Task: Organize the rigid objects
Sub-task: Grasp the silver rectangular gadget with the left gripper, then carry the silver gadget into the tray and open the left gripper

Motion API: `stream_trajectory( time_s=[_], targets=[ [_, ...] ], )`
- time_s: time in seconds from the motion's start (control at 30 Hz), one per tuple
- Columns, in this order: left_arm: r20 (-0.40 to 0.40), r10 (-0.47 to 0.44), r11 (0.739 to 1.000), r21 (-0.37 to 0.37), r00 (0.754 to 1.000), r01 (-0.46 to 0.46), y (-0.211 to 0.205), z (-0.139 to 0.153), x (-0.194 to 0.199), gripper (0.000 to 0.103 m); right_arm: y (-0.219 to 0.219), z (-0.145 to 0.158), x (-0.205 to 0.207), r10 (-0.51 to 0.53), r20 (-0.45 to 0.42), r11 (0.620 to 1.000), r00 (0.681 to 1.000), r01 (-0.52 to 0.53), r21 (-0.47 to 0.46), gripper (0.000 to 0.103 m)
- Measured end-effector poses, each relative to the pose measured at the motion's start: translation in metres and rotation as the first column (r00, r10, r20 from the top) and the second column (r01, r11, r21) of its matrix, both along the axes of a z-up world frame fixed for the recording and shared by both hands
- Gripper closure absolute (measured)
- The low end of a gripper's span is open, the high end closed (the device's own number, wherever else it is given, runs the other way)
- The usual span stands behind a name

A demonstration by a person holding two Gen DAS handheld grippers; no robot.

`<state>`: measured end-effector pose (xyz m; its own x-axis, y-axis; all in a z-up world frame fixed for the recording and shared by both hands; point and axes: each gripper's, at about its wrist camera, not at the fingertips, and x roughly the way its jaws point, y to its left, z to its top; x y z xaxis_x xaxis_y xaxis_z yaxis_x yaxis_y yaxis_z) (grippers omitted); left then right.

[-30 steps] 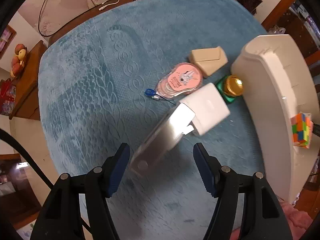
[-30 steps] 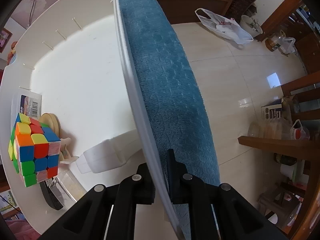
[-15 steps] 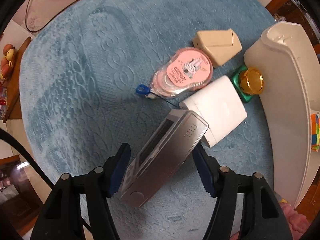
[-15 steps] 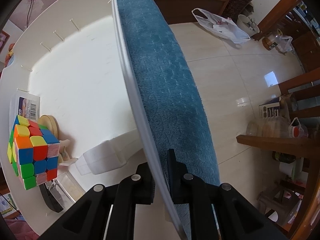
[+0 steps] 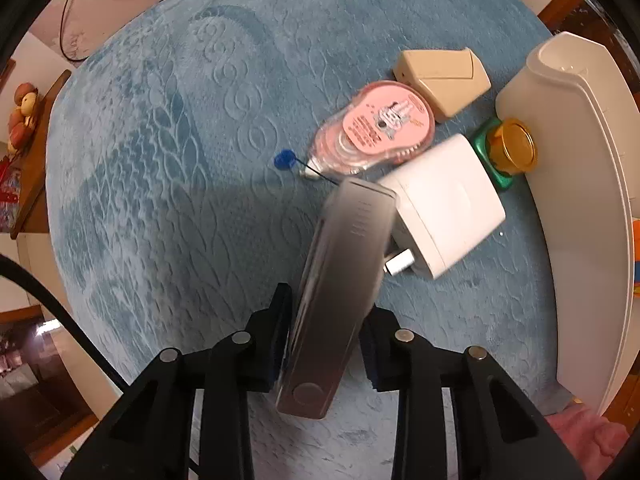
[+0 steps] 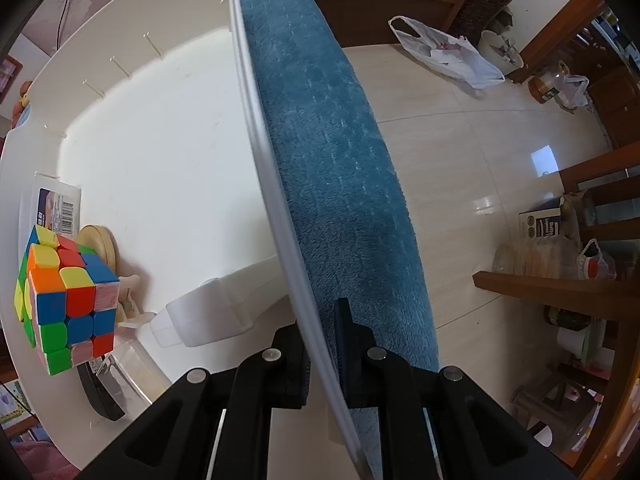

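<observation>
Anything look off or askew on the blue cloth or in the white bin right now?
Nothing spilled or broken. The silver device in the left gripper sits tilted, its far end overlapping the white adapter. The right gripper is clamped on the white bin wall.

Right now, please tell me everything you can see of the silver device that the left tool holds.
The silver device is a long, flat slab with a brushed metallic look, a round button near its close end and small slots near the far end. The left tool is shut on its sides. It points away, tilted, and its far end overlaps the white charger.
</observation>
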<state>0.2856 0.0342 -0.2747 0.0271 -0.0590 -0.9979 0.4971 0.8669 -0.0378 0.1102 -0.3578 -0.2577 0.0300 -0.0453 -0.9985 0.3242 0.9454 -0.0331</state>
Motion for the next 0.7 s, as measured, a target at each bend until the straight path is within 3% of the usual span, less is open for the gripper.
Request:
stream_trajectory(
  time_s=[0.33, 0.7],
  targets=[
    [-0.045, 0.145, 0.988, -0.052, 0.988, -0.147, 0.018, -0.001, -0.057, 0.074, -0.001, 0.000, 0.003, 0.042, -0.009, 0.999, 0.999, -0.042, 0.023, 0.092],
    [-0.094, 0.309, 0.941, -0.110, 0.946, -0.319, 0.024, 0.006, -0.138, 0.076, -0.003, 0.002, -0.002, 0.122, -0.006, 0.990, 0.993, -0.121, 0.071, 0.093]
  ],
)
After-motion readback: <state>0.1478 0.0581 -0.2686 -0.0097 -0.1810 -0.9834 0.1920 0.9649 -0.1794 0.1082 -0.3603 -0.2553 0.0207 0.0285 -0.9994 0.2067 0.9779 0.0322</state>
